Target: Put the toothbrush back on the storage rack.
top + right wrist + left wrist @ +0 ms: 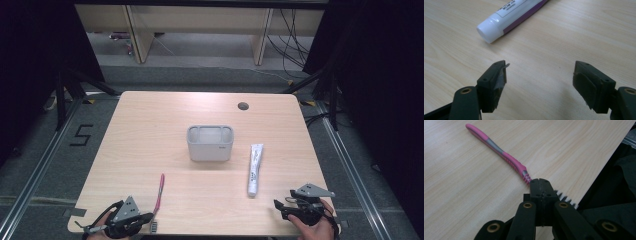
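A grey holder (210,143) stands at the middle of the worktop (150,130), the one tall obstacle. Behind the holder the wood is bare up to a small round cable hole (243,106). Left of the holder is a wide bare stretch. Right of the holder, just beside it but apart, a white tube (255,169) lies flat, leaving a narrow lane. In front of the holder and to its left, a pink toothbrush (159,192) lies flat; between toothbrush and tube the wood is bare.
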